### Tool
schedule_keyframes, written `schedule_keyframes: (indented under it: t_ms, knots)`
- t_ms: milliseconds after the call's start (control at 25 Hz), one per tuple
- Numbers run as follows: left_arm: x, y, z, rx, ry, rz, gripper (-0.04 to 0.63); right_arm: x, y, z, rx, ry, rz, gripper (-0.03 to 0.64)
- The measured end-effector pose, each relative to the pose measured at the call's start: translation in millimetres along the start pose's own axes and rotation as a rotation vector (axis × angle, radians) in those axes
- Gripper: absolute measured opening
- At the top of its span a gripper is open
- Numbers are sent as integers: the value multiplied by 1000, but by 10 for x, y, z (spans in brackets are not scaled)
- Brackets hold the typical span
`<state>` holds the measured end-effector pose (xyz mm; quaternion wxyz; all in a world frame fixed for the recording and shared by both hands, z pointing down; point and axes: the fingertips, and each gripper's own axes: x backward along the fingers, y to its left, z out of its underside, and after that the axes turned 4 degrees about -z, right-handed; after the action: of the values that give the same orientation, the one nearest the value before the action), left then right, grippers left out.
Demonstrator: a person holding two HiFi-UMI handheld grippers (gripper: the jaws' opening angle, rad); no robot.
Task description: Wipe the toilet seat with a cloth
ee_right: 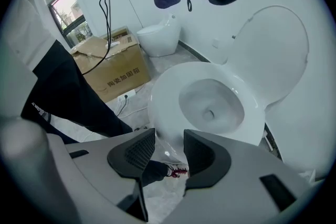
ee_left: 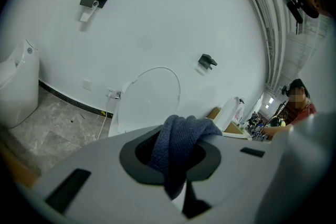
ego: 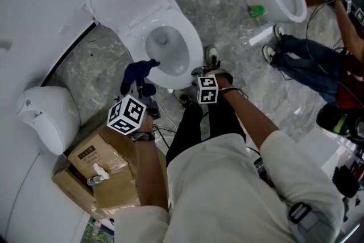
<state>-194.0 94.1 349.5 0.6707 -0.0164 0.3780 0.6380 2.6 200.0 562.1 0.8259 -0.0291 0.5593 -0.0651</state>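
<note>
Cloth [ee_left: 181, 139] is hanging clamped in the jaws of the left gripper [ee_left: 170, 157], while the right gripper [ee_right: 169, 153] is holding its jaws slightly apart near the toilet seat [ee_right: 247, 115].

Right claw [ee_right: 169, 153], jaws apart, before white toilet [ee_right: 164, 96]

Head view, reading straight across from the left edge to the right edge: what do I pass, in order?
From the left: small white toilet → left tool, shut on the blue cloth → right tool, open → another person's legs. The open toilet and cardboard box overlap these, so they are left out.
</note>
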Motion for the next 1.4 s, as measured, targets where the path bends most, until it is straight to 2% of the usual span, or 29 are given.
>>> schedule_keyframes:
  t_ms: [640, 880, 1240, 1400]
  knots:
    - [-449, 172, 174, 31, 28, -23, 31, -599, 57, 297, -70, 80, -111, 178]
    - [-642, 231, 229, 15, 38, -16, 31, -814, 52, 396, -106, 103, -148, 178]
    - [-715, 369, 316, -1, 27, 22, 31, -1178, 60, 560, -141, 139, -161, 178]
    - [-666, 460, 386, -7, 38, 4, 31, -1269, 76, 583, -147, 151, -164, 178]
